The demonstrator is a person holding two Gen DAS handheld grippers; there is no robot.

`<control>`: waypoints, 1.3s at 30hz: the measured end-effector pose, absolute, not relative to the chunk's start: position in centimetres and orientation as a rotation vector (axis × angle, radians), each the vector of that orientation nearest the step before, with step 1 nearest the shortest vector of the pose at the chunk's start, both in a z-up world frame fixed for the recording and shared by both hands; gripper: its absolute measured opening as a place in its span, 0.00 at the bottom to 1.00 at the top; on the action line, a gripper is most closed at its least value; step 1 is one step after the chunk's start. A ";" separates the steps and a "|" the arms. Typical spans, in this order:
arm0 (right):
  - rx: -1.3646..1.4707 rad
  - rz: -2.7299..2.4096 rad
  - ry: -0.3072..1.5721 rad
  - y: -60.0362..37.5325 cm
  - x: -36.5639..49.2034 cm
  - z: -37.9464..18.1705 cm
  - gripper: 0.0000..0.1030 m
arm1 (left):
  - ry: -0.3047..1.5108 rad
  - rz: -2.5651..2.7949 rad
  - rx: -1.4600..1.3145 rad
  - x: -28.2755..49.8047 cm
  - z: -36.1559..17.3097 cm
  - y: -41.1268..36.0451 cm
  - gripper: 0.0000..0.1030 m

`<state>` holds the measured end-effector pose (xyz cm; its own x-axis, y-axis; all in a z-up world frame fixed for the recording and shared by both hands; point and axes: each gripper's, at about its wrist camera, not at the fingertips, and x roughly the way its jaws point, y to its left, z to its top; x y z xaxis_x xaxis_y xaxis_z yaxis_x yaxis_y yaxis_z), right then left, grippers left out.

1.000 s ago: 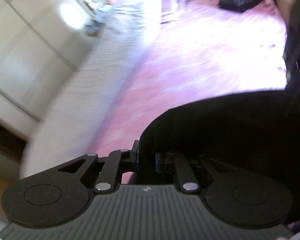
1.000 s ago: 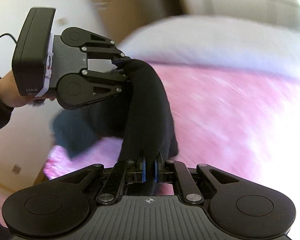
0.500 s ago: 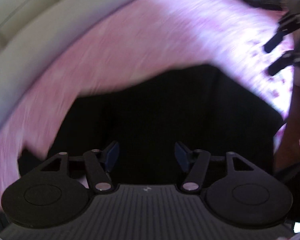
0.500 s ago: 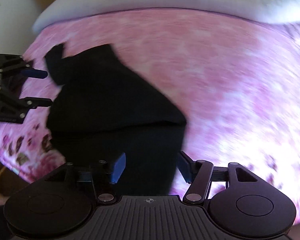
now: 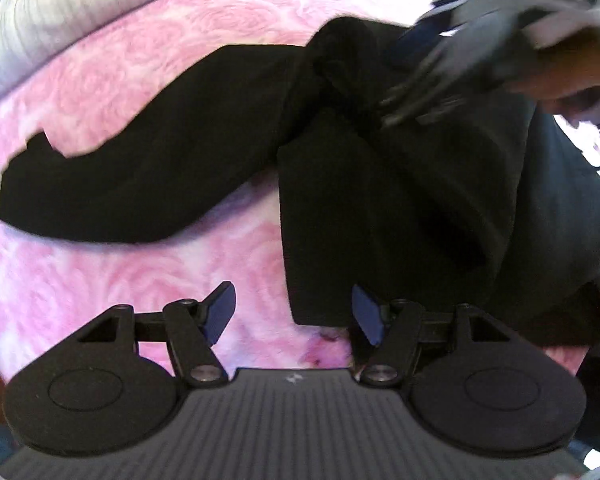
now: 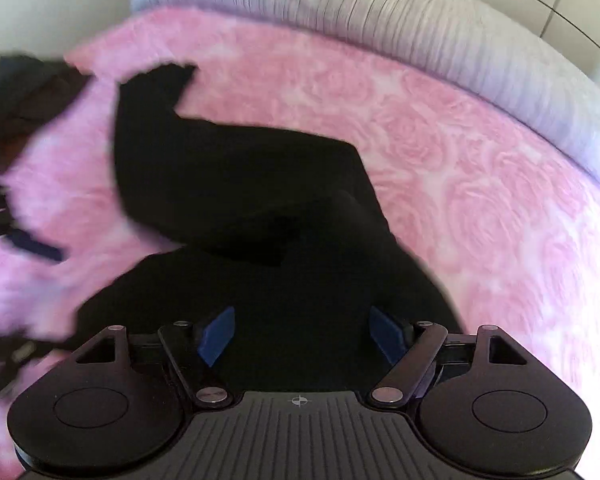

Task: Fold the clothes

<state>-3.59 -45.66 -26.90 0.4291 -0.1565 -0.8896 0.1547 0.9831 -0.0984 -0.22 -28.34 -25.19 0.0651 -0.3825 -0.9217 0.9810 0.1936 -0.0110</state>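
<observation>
Left wrist view: a limp black garment [image 5: 340, 152] sprawls on a plush pink rose-embossed blanket [image 5: 100, 272]; left gripper [image 5: 294, 312] closing, right gripper [image 6: 300, 334] opening, both empty.

The left hand-held gripper [image 5: 294, 312] is matt black: a ribbed grey-black body with a small white mark at its front edge, two round side lobes each bearing an embossed ring, and linkage bars pinned by silver screws. Its fingers [image 5: 220, 308] carry blue pads. The right hand-held gripper [image 6: 300, 334] has the same build, with a crosshair mark on its ribbed body, triangular cut-outs in the outer links and blue-padded fingers [image 6: 218, 334]. Seen from the left camera it is blurred, grey and black
</observation>
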 end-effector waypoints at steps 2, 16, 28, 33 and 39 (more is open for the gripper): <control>-0.029 -0.159 1.140 -46.8 -2.7 -27.6 0.50 | 0.985 -1.209 0.752 -0.3 -25.2 -28.3 0.49; 0.281 -0.717 0.945 -68.7 -24.0 -14.0 0.12 | 0.971 -1.154 0.357 -1.7 -18.4 -29.2 0.53; 0.542 -0.892 1.070 -80.5 -39.5 -21.1 0.26 | 1.190 -1.028 0.516 -9.7 -24.0 -39.9 0.61; 0.413 -0.438 0.994 -78.4 -33.8 -20.7 0.73 | 1.303 -0.915 0.485 -11.8 -26.8 -42.5 0.39; 0.313 -0.130 1.063 -77.4 -23.9 -25.5 0.74 | 1.192 -0.993 0.428 -12.5 -23.1 -42.3 0.00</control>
<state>-23.86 -77.39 -25.54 0.4832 0.0452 -0.8743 0.2544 0.9483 0.1896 -12.53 -42.29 -23.10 0.0345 -0.4123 -0.9104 0.8211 0.5310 -0.2093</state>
